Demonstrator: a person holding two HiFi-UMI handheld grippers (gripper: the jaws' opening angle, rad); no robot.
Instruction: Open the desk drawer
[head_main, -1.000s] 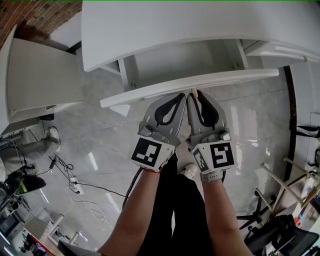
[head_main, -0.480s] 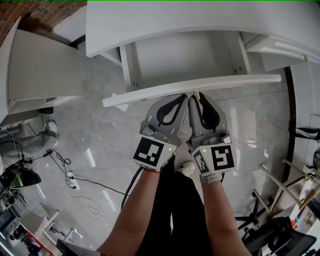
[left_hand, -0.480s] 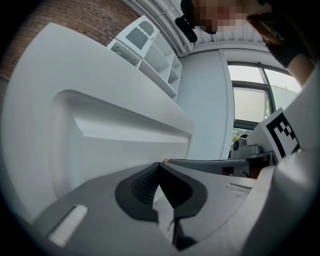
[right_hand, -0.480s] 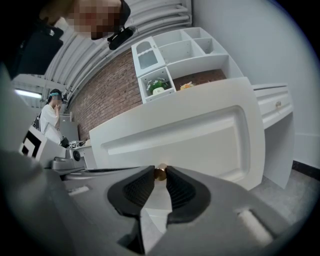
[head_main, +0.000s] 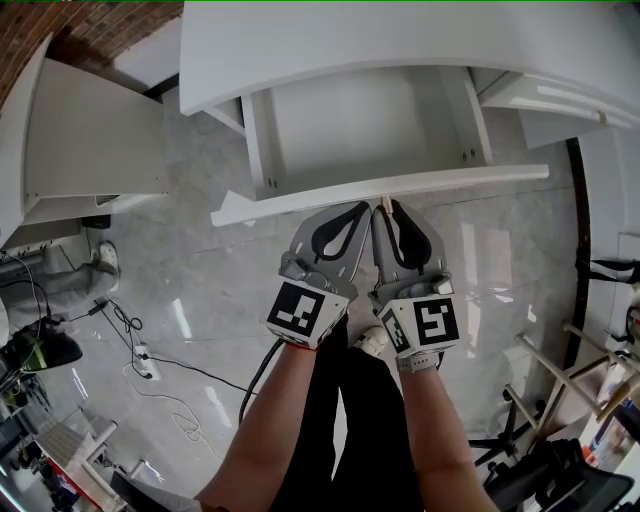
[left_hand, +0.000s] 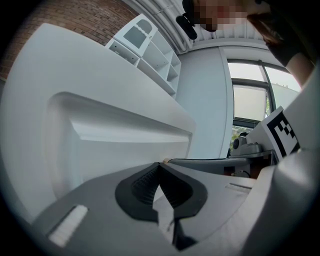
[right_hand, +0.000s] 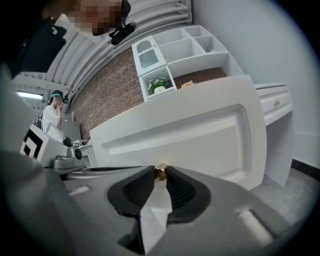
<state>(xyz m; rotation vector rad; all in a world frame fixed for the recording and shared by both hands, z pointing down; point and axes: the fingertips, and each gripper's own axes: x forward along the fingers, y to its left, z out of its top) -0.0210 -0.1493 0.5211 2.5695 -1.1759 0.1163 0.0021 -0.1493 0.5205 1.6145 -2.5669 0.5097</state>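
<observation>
We held the right gripper (head_main: 392, 207) up to the drawer front (head_main: 450, 180), its jaws clamped on the small brass knob (right_hand: 160, 173) at the middle of that front; the dark ribbed pads (right_hand: 140, 189) pressed the knob from both sides. The left gripper (head_main: 366, 208) lay just beside the right one, on its left, with its tips close to the drawer front; its jaws were together with nothing between them. The desk drawer (head_main: 360, 125) stood partly pulled out from under the white desk top (head_main: 400, 50), its white inside showing behind the drawer front; both forearms (head_main: 285, 420) reached toward that front from below in the head view. Left of the drawer front stood another white panel (head_main: 90, 140); below the front lay pale marble floor (head_main: 200, 290) with loose cables (head_main: 150, 365). Beyond the drawer front, the right gripper view showed a white shelf unit (right_hand: 175, 50) against a brick wall (right_hand: 112, 107).
</observation>
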